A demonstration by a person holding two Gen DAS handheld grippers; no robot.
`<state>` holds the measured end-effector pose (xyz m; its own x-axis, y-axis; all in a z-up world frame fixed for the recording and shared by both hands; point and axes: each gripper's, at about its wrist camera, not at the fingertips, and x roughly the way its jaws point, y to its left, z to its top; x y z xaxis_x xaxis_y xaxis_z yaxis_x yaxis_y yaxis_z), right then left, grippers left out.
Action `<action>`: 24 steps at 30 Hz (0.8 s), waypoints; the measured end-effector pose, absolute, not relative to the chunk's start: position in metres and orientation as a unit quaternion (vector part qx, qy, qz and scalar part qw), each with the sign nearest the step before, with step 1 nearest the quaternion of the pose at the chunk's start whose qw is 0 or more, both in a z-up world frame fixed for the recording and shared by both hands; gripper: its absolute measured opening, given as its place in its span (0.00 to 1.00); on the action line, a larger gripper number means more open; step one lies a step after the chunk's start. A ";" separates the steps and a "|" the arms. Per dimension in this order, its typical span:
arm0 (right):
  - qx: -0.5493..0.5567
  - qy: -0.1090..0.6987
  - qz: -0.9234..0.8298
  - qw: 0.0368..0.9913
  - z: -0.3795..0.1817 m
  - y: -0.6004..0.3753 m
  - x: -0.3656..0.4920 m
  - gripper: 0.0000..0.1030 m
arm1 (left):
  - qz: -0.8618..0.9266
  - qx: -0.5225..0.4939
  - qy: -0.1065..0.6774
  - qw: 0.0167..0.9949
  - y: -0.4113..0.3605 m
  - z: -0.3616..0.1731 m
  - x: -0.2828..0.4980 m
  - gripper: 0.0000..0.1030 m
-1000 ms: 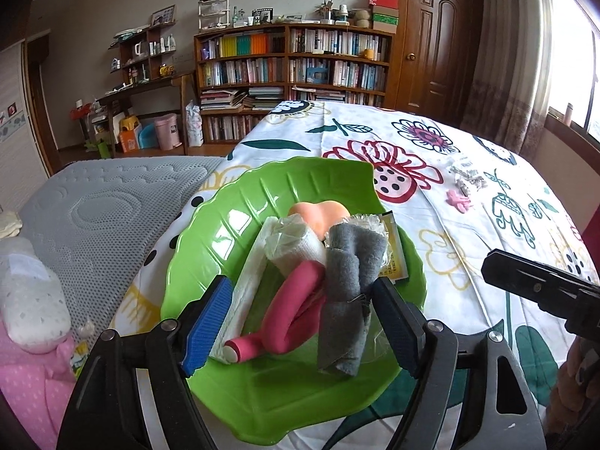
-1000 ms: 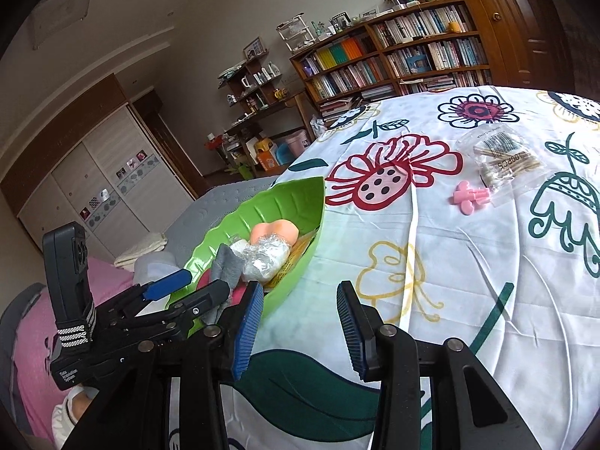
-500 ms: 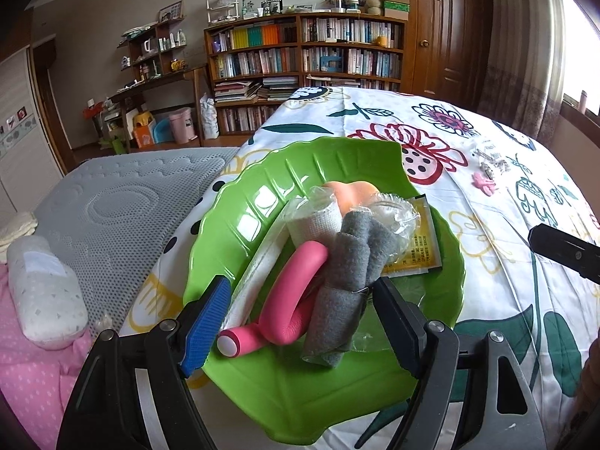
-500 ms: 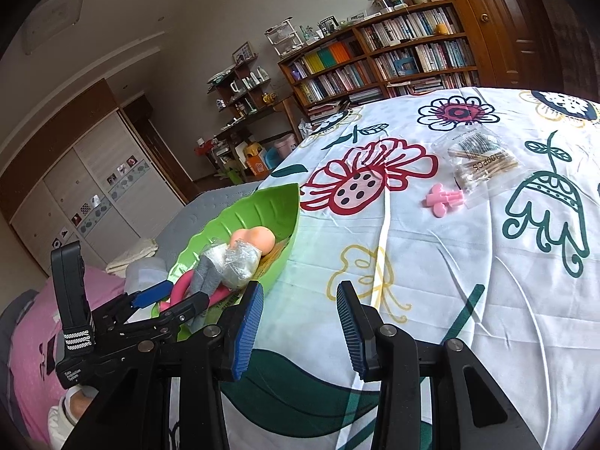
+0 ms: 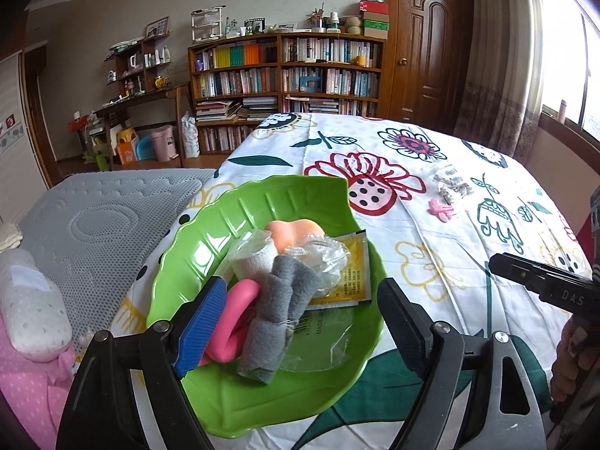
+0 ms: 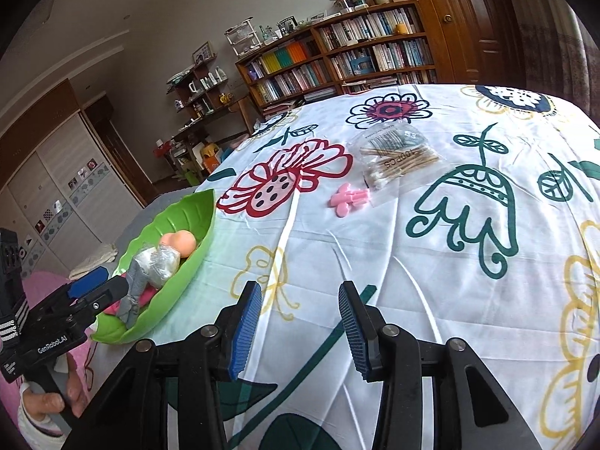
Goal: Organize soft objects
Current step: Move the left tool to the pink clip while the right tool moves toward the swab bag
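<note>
The left gripper (image 5: 300,322) is hovering spread wide over the green leaf plate (image 5: 210,232), gripping nothing; the grey cloth roll (image 5: 277,318) is lying inside; the right gripper (image 6: 298,332) is hanging unclenched, seemingly above the floral tablecloth (image 6: 412,262).

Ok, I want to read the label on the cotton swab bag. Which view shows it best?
The right wrist view: the cotton swab bag lies near and sharp, its print showing. In the left wrist view it is a small, distant, glary patch beside the pink piece.
</note>
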<state>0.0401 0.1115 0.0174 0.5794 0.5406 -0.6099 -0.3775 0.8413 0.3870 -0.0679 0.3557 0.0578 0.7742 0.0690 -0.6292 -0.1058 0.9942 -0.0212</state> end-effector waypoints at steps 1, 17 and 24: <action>0.109 0.377 0.255 0.884 0.017 0.108 0.041 0.48 | 0.042 -0.026 0.332 0.942 0.350 0.059 -0.066 0.81; 0.098 0.364 0.157 0.913 0.015 0.051 0.053 0.48 | -0.042 -0.015 0.352 0.935 0.271 0.065 -0.017 0.81; 0.102 0.352 0.148 0.918 0.014 0.045 0.051 0.48 | -0.070 -0.025 0.369 0.927 0.245 0.063 0.016 0.81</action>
<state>0.0515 0.0447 0.0142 0.7081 0.3440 -0.6167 -0.2003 0.9353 0.2918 0.0156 0.2447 0.0629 0.7184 -0.1480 -0.6797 0.1118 0.9890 -0.0972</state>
